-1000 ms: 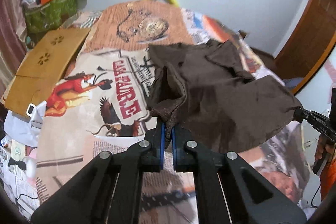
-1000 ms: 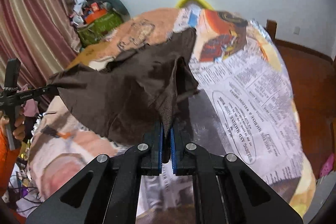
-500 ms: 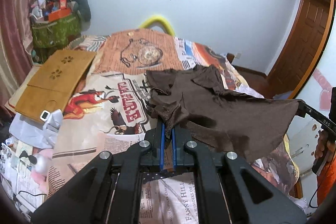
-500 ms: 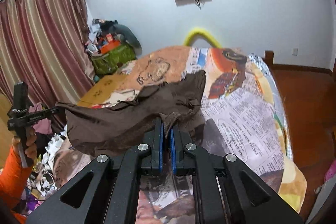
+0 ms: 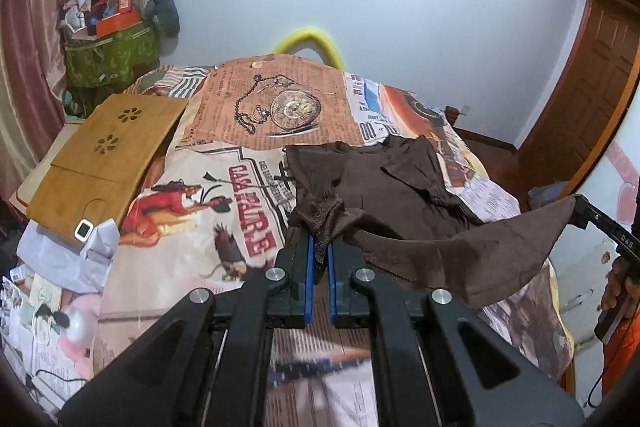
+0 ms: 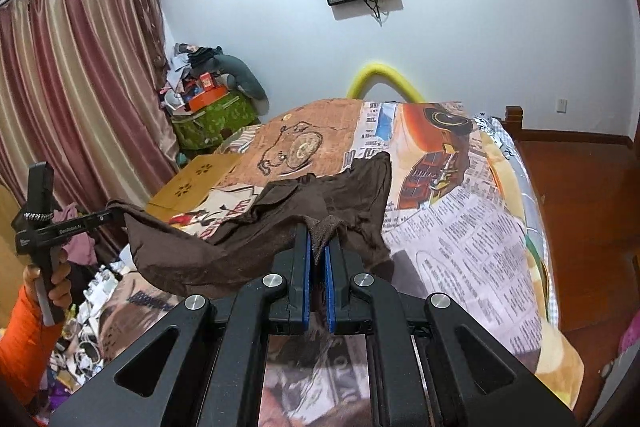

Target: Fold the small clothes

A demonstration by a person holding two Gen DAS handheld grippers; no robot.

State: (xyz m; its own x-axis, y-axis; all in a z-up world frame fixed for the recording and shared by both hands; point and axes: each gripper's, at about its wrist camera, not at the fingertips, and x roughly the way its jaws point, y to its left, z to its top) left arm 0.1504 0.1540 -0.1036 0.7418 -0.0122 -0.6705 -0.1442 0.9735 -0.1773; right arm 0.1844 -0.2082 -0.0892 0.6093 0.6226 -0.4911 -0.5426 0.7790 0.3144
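Note:
A small dark brown garment point(image 5: 400, 203) stretches between my two grippers above the bed; its far part rests on the bedspread. My left gripper point(image 5: 319, 251) is shut on one near corner of it. My right gripper point(image 6: 319, 247) is shut on the other near corner; the garment point(image 6: 304, 215) sags between them. The right gripper also shows at the right edge of the left wrist view point(image 5: 580, 207), and the left gripper at the left of the right wrist view point(image 6: 114, 215).
The bed point(image 5: 192, 227) carries a newspaper-print spread. A wooden lap board point(image 5: 108, 155) lies on its left side. Clutter and a green bag point(image 5: 112, 51) stand in the far left corner. Curtains point(image 6: 80, 87) hang left, a wooden door point(image 5: 592, 75) right.
Both grippers have pulled back and lowered with the garment. The cloth has dropped from a raised, hanging sheet to a flatter spread, its far part now lying on the bed.

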